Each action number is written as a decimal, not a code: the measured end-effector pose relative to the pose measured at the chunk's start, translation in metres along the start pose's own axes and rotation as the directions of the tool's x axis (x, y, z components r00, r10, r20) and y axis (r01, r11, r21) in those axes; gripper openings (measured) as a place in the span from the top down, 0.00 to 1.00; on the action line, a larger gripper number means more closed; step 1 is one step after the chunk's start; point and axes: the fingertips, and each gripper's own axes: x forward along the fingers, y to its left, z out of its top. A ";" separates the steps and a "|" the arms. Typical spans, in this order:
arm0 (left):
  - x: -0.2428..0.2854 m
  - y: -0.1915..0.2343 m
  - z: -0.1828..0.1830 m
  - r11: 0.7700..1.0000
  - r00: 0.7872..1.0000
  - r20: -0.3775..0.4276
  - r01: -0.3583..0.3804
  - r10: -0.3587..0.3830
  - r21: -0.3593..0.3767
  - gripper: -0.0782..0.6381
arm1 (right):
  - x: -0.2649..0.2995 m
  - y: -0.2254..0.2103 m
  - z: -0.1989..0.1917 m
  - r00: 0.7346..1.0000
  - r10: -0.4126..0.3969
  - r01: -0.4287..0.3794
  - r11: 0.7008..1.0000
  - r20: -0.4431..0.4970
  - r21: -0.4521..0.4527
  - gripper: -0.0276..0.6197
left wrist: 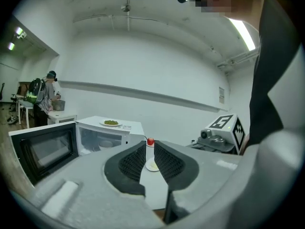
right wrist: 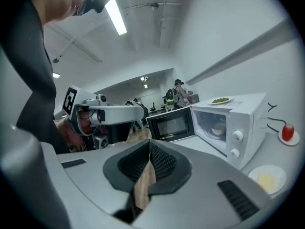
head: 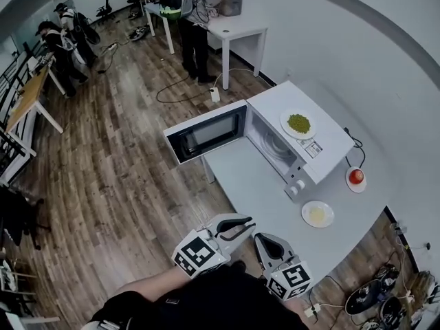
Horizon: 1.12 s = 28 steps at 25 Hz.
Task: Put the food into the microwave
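Note:
The white microwave [head: 302, 139] stands on the grey table [head: 254, 191] with its door [head: 206, 133] swung open to the left. A plate of green food [head: 300, 124] rests on top of it. A plate of yellow food [head: 317, 214] lies on the table in front of it, and a red fruit on a saucer [head: 355, 177] sits to the right. My left gripper [head: 246, 223] hovers at the table's near edge, jaws slightly apart and empty [left wrist: 149, 149]. Beside it my right gripper [head: 260, 238] has its fingertips touching, holding nothing [right wrist: 149, 144]. Both are well short of the plates.
A white dish [right wrist: 218, 128] shows inside the microwave's cavity. A black cable [head: 357, 146] runs behind the microwave. Several people [head: 189, 19] stand at white tables across the wooden floor, where cables [head: 182, 91] lie. Gear and wires [head: 375, 298] sit at the table's right end.

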 end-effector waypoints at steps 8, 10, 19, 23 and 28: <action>0.001 -0.021 0.011 0.996 0.997 -0.006 0.079 -0.079 0.037 0.88 | -0.045 -0.022 0.020 0.981 -0.145 0.136 0.988 0.131 0.078 0.93; 0.002 -0.025 0.021 0.992 0.995 0.008 0.102 -0.103 0.080 0.88 | -0.055 -0.031 0.026 0.965 -0.209 0.198 0.976 0.155 0.087 0.94; -0.004 -0.003 0.038 0.985 0.994 0.042 0.094 -0.101 0.147 0.88 | -0.043 -0.032 0.052 0.950 -0.235 0.242 0.970 0.204 -0.010 0.94; -0.004 -0.004 0.044 0.986 0.993 0.068 0.088 -0.098 0.142 0.88 | -0.042 -0.032 0.064 0.953 -0.218 0.233 0.971 0.211 -0.048 0.94; -0.003 -0.004 0.054 0.987 0.990 0.105 0.074 -0.089 0.143 0.88 | -0.041 -0.026 0.073 0.958 -0.188 0.214 0.972 0.214 -0.102 0.94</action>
